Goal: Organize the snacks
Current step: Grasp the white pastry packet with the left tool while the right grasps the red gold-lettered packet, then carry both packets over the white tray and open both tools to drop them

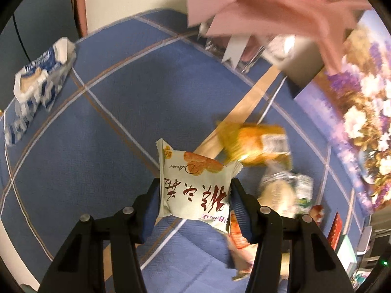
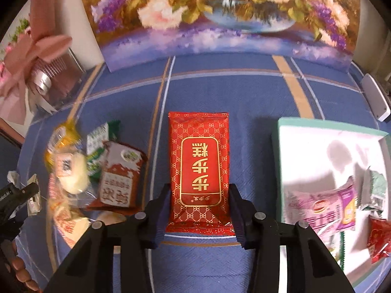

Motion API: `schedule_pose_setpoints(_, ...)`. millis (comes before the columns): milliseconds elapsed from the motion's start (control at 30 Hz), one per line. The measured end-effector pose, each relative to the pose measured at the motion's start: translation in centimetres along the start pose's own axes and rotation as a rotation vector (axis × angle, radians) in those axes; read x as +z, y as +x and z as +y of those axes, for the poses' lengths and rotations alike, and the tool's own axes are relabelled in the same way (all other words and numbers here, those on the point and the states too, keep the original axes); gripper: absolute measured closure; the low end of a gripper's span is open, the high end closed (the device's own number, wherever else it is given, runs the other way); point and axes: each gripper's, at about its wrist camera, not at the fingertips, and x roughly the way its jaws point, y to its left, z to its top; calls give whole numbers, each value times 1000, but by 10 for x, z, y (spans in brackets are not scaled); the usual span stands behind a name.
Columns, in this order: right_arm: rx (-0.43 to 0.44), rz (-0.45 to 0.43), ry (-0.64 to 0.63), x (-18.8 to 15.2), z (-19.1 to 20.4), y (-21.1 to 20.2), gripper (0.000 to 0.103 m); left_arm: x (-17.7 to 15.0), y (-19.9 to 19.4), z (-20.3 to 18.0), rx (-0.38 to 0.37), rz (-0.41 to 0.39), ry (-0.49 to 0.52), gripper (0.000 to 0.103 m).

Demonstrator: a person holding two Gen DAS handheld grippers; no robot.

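Note:
My left gripper (image 1: 195, 188) is shut on a pale green snack packet (image 1: 195, 188) with red characters and holds it above the blue cloth. My right gripper (image 2: 199, 193) is shut on a long red snack packet (image 2: 199, 168) with gold print, above the cloth. A white tray with a teal rim (image 2: 330, 131) lies at the right and holds a pink packet (image 2: 322, 207), a green one (image 2: 374, 188) and a red one (image 2: 378, 241). A heap of loose snacks (image 2: 97, 171) lies at the left; it also shows in the left wrist view (image 1: 264, 151).
A blue-and-white biscuit pack (image 1: 36, 80) lies at the cloth's far left. A flower painting (image 2: 220, 12) stands at the back. A gift box with a pink bow (image 2: 36, 56) stands at the back left. The left gripper (image 2: 14, 197) shows at the left edge.

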Motion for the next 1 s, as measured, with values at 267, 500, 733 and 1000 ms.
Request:
schedule_pose_setpoints(267,11,-94,5,13,-8,-52,56,5,-51,-24,-73,-99,53,46)
schedule_pose_setpoints(500,-11,-121,21,12,-26,-80,56,-11,-87,-63,-130,-155,143,46)
schedule_pose_setpoints(733,-39,-122,78,10,-63,-92,56,-34,-104,-111,-174,-176,275,46)
schedule_pose_setpoints(1000,-101,-138,177,9,-120,-109,56,-72,-118,-177,-222,-186,449,46)
